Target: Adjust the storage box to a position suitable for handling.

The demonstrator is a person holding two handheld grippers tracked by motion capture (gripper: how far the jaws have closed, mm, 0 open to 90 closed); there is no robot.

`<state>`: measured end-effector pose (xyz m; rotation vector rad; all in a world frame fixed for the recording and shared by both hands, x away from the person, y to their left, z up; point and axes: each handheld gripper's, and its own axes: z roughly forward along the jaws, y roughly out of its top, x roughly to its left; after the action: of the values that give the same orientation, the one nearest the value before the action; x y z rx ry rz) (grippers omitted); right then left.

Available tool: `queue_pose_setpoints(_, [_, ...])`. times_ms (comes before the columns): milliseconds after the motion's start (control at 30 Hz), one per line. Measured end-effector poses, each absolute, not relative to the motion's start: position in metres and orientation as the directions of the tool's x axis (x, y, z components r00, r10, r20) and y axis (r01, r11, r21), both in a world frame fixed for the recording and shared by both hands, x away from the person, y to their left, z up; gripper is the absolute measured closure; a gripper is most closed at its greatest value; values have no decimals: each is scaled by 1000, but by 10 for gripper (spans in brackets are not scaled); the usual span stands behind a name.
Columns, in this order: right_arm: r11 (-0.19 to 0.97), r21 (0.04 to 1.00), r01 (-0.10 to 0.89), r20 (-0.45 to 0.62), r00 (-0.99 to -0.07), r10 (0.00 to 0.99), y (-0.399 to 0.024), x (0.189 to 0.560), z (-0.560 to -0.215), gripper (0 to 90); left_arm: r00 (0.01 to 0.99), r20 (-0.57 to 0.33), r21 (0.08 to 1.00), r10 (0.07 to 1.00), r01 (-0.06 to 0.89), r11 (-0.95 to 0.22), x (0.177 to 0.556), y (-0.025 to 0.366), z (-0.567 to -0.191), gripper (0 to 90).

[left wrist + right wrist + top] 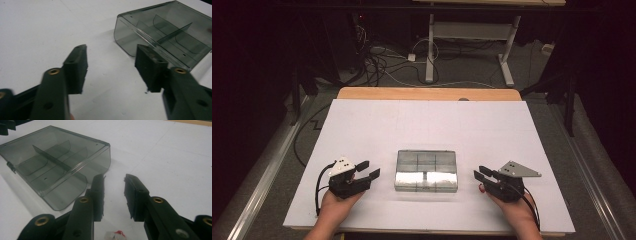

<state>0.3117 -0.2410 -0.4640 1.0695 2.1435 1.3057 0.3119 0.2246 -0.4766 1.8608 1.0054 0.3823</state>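
Jaws apart, hands flanking clear box [426, 170]

box [426, 171]: see-through smoky grey | left hand-held gripper [368, 169]: black, grey-white plate on top | right hand-held gripper [480, 174]: black, grey plate on top | surface [422, 125]: plain white, light brown wood at far edge
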Motion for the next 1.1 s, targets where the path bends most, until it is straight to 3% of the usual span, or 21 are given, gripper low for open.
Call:
queue_pose_setpoints(233, [274,879,391,30,-618,786,-233,324,-459,806,626,-143,859,766,463,-218,314,220,-474,567])
queue_pose_setpoints(400, [280,880,383,21,-621,784,-227,330,-457,897,625,-167,865,763,464,-191,317,220,-472,772])
queue_pose_setpoints(500, [272,886,374,30,-633,773,-225,330,-456,900,629,-171,854,758,478,-204,324,219,-472,873])
queue_pose_setpoints(1100, [303,882,361,15,-664,747,-221,317,-458,900,645,-137,849,752,468,-246,399,169,-468,880])
